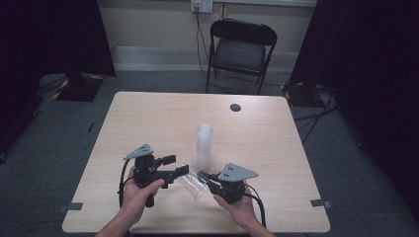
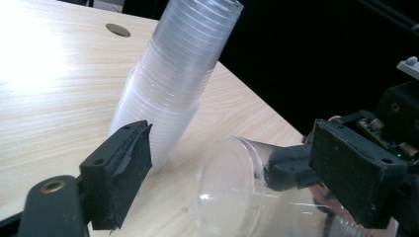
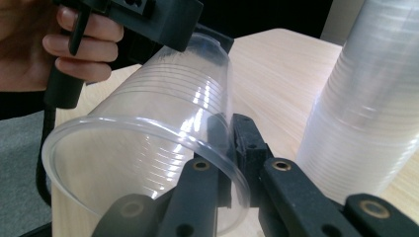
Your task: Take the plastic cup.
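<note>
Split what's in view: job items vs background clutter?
In play:
- single clear cup, right gripper pinching its rim
- left gripper, open, one finger at the cup's base
- cup stack, upside down

Lying about:
- folding chair
- table's cable hole
- floor cables

lab/recording room | black curtains [image 1: 54, 34] left and right | grey carpet [image 1: 49, 148] | bare wood table [image 1: 148, 118] | folding chair [image 1: 240, 49] far | wall socket [image 1: 201, 5], cables [image 1: 316, 116] on floor
</note>
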Action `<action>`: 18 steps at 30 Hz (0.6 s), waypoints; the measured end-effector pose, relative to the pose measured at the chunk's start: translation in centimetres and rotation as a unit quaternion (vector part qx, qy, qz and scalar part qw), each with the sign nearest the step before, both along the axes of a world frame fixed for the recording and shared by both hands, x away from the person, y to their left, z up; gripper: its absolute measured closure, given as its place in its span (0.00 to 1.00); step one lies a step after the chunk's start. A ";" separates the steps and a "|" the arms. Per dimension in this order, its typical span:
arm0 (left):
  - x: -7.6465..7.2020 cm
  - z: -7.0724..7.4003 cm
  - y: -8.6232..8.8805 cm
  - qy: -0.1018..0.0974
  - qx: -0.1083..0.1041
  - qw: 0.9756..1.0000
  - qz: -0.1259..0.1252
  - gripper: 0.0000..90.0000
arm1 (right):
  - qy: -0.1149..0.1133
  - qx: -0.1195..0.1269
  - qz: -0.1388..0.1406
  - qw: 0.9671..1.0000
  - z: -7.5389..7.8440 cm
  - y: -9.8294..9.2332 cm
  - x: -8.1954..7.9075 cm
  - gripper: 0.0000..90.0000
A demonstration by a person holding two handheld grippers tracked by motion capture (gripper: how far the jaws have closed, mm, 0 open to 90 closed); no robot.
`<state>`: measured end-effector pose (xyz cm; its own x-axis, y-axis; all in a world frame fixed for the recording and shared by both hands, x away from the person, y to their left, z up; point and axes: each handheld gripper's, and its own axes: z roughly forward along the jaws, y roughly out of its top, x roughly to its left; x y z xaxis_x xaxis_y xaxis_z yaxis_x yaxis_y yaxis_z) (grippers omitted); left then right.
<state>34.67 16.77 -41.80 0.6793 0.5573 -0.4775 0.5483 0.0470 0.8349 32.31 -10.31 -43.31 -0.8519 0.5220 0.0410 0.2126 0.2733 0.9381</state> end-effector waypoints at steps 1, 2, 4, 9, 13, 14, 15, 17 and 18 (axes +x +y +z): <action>0.0 0.0 0.0 0.002 0.000 1.000 0.001 0.18 | 0.000 -0.001 0.002 1.000 0.0 -0.1 0.0 0.97; 0.0 0.0 0.1 0.004 0.001 1.000 0.005 0.18 | 0.006 -0.003 0.002 1.000 0.0 -0.2 0.0 0.97; 0.0 0.0 0.1 0.001 0.005 1.000 0.005 0.18 | 0.006 -0.009 -0.001 1.000 0.0 -0.4 0.1 0.97; -0.1 0.0 0.1 -0.003 0.011 1.000 0.004 0.18 | 0.017 -0.013 0.005 1.000 0.1 -0.8 0.3 0.97; -0.1 0.0 0.0 -0.010 0.017 1.000 0.001 0.18 | 0.040 -0.023 0.002 0.999 0.2 -1.1 0.6 0.97; -0.1 0.0 -0.1 -0.010 0.015 1.000 0.000 0.18 | 0.043 -0.025 0.001 0.999 0.1 -1.2 0.7 0.97; -0.1 0.0 -0.1 -0.010 0.015 1.000 0.000 0.18 | 0.043 -0.025 0.001 0.999 0.1 -1.2 0.7 0.97; -0.2 0.2 -0.2 -0.014 0.011 1.000 -0.007 0.18 | 0.052 -0.030 -0.007 0.998 0.2 -1.5 0.9 0.98; -0.3 0.2 -0.2 -0.021 0.019 1.000 -0.012 0.18 | 0.053 -0.030 -0.009 0.998 0.2 -1.6 0.9 0.98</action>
